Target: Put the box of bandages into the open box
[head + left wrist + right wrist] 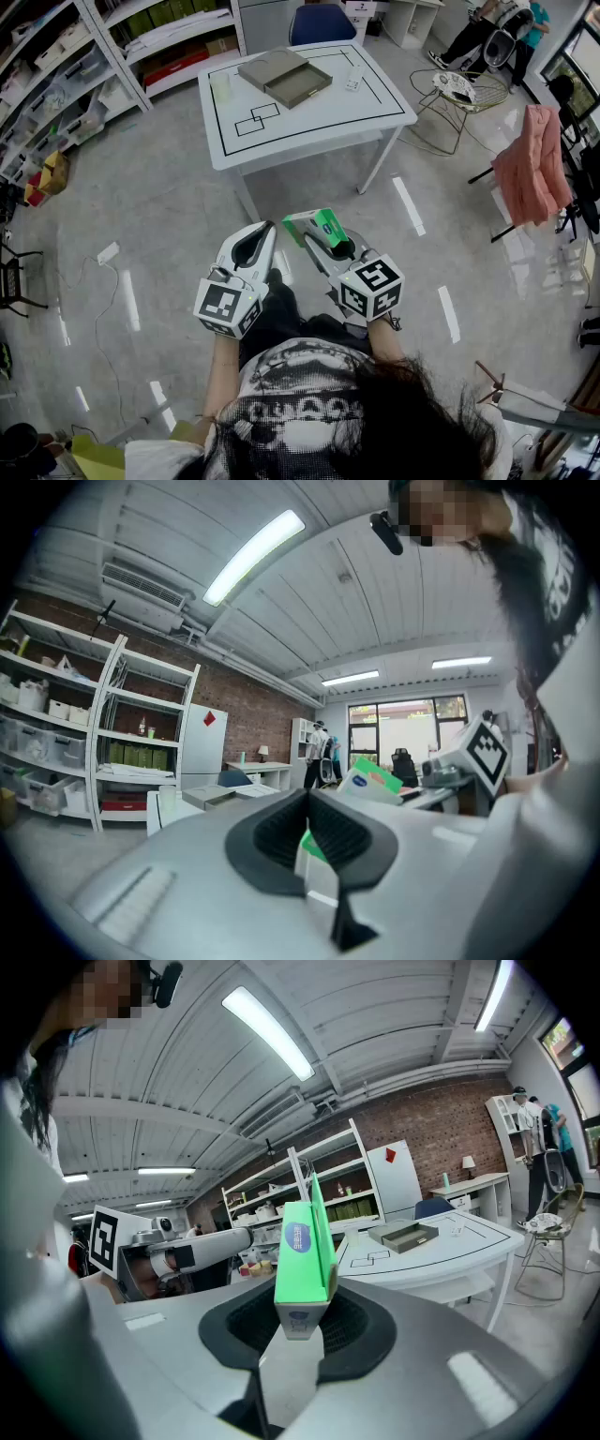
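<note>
Task status as I logged it: little done beyond the pick-up. The white rectangular table marked with black lines (375,98) stood well ahead of the person, across a stretch of grey floor. On it lay the flat grey open box (286,77), its two shallow halves side by side. From that far off I could make out nothing inside it. The green-and-white cardboard box of bandages (330,225) was nowhere near it, held in the air in front of the person's body and well apart from the table. Done, by my judgement: the box of bandages taken up. Left to do: the carry to the table, the lowering into the open box, and the release. Tools, left to right. The left gripper (265,231) had its jaws drawn together at the tips, dark pads meeting, with nothing pinched between them; it was idle, just beside its partner and pointing toward the table. The right gripper (309,228) had its jaws clenched partway on the box of bandages, pads pressing the narrow lower end from both sides. The box stood upright out of the jaws, its green face with a blue oval mark turned toward the left gripper. Most of the box projected beyond the pads, so I judged the hold adequate for a level carry but liable to pivot if knocked.
</note>
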`<state>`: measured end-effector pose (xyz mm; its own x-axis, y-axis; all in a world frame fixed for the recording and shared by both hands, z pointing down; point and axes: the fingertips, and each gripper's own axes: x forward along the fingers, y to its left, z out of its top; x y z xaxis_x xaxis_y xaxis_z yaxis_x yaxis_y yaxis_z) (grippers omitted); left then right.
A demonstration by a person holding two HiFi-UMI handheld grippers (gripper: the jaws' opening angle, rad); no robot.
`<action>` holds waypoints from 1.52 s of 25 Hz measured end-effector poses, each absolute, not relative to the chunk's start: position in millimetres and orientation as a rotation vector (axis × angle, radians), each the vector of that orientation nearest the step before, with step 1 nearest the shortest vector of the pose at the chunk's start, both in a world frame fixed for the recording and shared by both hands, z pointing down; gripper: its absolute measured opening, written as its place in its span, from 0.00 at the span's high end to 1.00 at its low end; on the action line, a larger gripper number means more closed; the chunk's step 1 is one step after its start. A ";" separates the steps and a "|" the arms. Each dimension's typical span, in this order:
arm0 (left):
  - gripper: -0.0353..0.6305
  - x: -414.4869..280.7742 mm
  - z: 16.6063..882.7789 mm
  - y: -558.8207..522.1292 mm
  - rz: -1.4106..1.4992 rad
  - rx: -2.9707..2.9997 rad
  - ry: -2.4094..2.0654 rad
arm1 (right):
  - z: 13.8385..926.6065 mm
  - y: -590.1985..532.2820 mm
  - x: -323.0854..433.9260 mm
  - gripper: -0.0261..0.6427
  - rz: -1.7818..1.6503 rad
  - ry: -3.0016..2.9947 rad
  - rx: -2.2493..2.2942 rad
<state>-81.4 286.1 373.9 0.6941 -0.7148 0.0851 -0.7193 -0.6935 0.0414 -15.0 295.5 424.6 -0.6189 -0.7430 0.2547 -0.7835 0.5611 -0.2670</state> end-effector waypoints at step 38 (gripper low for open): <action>0.95 -162.3 389.6 47.9 0.167 2.888 -0.979 | 442.6 65.8 -94.9 0.81 0.671 -2.556 1.467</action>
<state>-162.3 47.9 389.6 0.7888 -0.6005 0.1311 -0.6100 -0.7910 0.0476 -94.9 65.8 442.6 -0.5233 -0.7918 0.3149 -0.8444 0.4322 -0.3164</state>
